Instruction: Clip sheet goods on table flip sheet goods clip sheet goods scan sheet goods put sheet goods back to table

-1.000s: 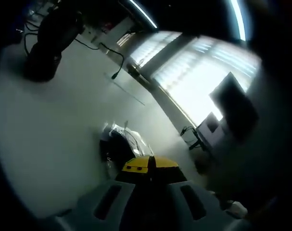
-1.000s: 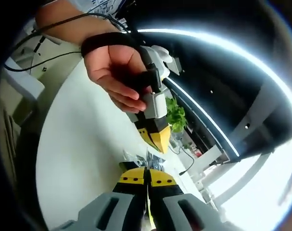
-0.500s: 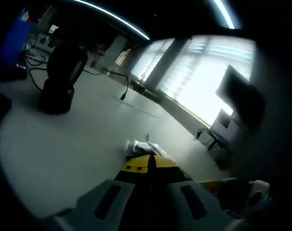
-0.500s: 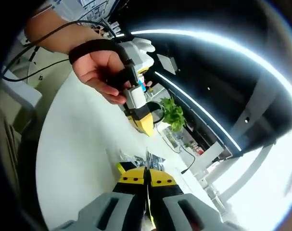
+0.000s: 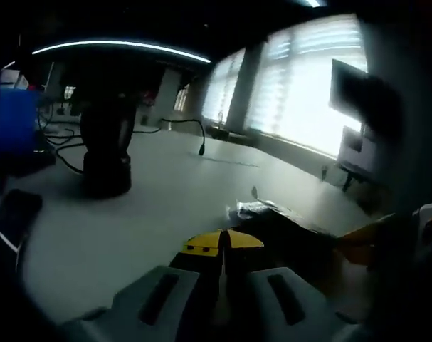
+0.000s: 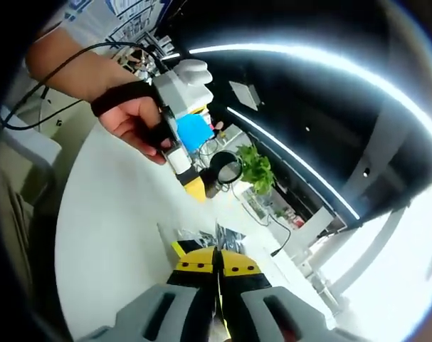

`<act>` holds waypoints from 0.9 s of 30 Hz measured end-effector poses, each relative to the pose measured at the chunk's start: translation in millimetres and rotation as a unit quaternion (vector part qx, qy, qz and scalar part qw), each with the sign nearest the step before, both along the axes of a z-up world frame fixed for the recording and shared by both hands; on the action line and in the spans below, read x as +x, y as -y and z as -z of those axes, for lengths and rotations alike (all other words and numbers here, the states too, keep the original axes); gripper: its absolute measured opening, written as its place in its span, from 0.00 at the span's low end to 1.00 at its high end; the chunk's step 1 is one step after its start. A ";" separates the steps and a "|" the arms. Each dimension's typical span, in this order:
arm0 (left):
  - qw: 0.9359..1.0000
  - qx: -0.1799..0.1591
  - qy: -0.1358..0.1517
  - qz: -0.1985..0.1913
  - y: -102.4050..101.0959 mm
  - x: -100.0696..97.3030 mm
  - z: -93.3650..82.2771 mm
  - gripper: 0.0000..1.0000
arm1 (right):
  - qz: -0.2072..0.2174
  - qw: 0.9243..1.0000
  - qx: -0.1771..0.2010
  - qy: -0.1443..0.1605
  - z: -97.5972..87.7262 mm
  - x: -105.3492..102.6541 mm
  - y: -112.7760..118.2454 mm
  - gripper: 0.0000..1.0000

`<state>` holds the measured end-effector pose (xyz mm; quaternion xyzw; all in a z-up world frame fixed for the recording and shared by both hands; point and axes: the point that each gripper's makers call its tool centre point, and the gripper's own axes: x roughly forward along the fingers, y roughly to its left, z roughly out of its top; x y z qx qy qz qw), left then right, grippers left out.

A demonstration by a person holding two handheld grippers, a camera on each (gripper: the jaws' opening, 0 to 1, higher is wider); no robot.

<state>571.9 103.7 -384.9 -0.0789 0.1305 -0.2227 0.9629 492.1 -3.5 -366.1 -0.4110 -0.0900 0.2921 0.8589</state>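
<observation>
two grippers, and both of yours have their jaws closed together. your right gripper [image 6: 217, 262] has the near edge of the sheet goods [image 6: 201, 239] pinched between its yellow tips, with the crinkled, shiny packet spreading out just ahead of it over the white desk [image 6: 109, 235]. your left gripper [image 5: 223, 242] has its tips meeting with no gap, and i cannot tell whether anything is caught there; from it, the same packet lies just ahead and to the right, flat on the desk. farther out ahead of the left gripper stands a dark scanner stand [image 5: 106, 153].

in the right gripper view your hand [image 6: 134, 121] carries the left gripper up and away from the packet.

judging by the wrinkles and glare, the packet is thin, light, floppy and slippery. it will likely sag and slide, so take a deep bite on a flat edge or corner, not the bulging middle.
</observation>
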 end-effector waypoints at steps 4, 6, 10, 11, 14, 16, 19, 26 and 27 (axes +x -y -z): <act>1.000 0.014 0.011 -0.005 -1.8 2.5 -0.5 0.00 | 0.000 1.000 0.006 -0.004 0.4 0.3 -0.1 0.00; 1.000 0.023 0.020 -0.004 -0.6 3.0 0.4 0.00 | 0.001 1.000 0.009 -0.005 -0.1 0.5 0.1 0.00; 0.999 0.036 0.034 0.002 2.8 3.1 3.6 0.00 | 0.000 1.000 0.021 -0.011 -1.1 0.3 1.0 0.00; 0.998 0.041 0.038 0.002 3.2 3.4 4.1 0.00 | -0.002 1.000 0.023 -0.012 -1.5 0.1 1.0 0.00; 0.998 0.054 0.035 -0.007 1.4 5.7 9.2 0.00 | -0.001 0.999 0.034 -0.018 -2.8 0.2 2.0 0.00; 0.997 0.061 0.041 -0.012 -0.1 7.8 11.5 0.00 | -0.002 0.999 0.038 -0.021 -2.8 0.3 2.1 0.00; 0.996 0.067 0.054 -0.010 0.9 6.7 8.3 0.00 | -0.002 0.999 0.042 -0.023 -2.8 0.5 2.1 0.00; 0.996 0.062 0.064 -0.008 -0.5 1.5 5.7 0.00 | 0.002 0.998 0.052 -0.019 -7.3 1.1 4.7 0.00; 0.996 0.065 0.067 -0.009 -0.2 1.3 5.8 0.00 | 0.003 0.998 0.053 -0.018 -8.5 1.1 5.6 0.00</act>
